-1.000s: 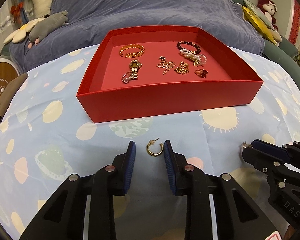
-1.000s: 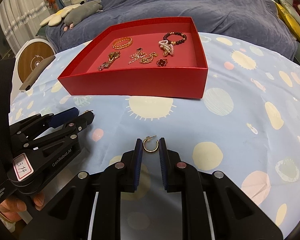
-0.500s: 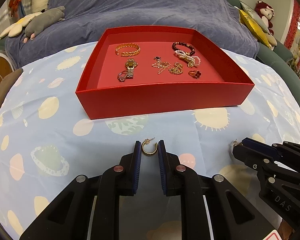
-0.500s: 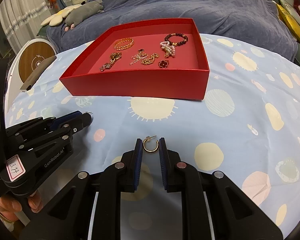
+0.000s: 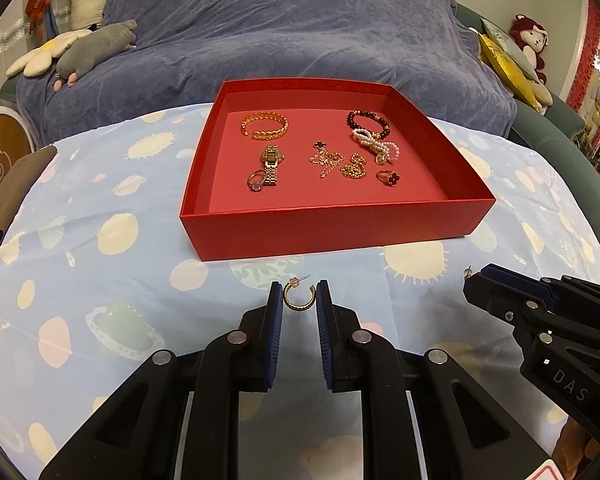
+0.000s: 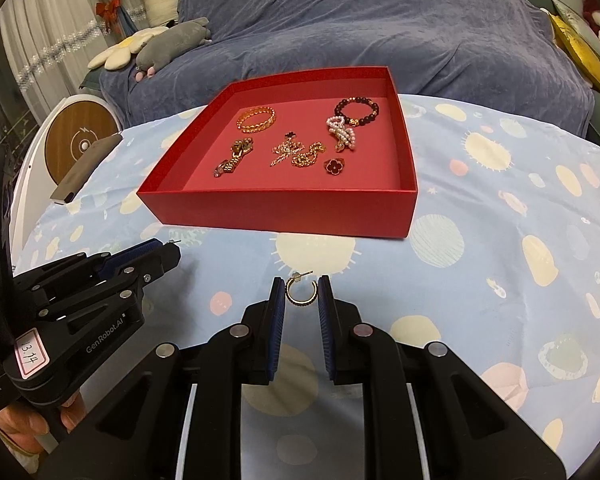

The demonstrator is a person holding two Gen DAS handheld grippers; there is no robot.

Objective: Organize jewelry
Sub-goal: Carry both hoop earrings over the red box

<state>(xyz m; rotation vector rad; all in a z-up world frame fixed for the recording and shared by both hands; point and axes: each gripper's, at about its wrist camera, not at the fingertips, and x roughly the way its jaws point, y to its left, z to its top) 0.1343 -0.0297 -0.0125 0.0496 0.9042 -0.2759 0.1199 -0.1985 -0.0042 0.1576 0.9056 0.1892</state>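
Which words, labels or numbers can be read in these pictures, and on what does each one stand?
"DAS": on the black body of the right gripper, seen at the right of the left wrist view.
"GenRobot.AI": on the side of the left gripper.
"13.14": handwritten on a white label with a red edge, on that gripper.
Small white print below that label: too small to read.
Red-edged sticker corner at the bottom of the left wrist view: nothing readable.

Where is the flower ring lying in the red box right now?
In the left wrist view, the flower ring lies in the red box, front right, beside the gold chain and below the pearl strand.
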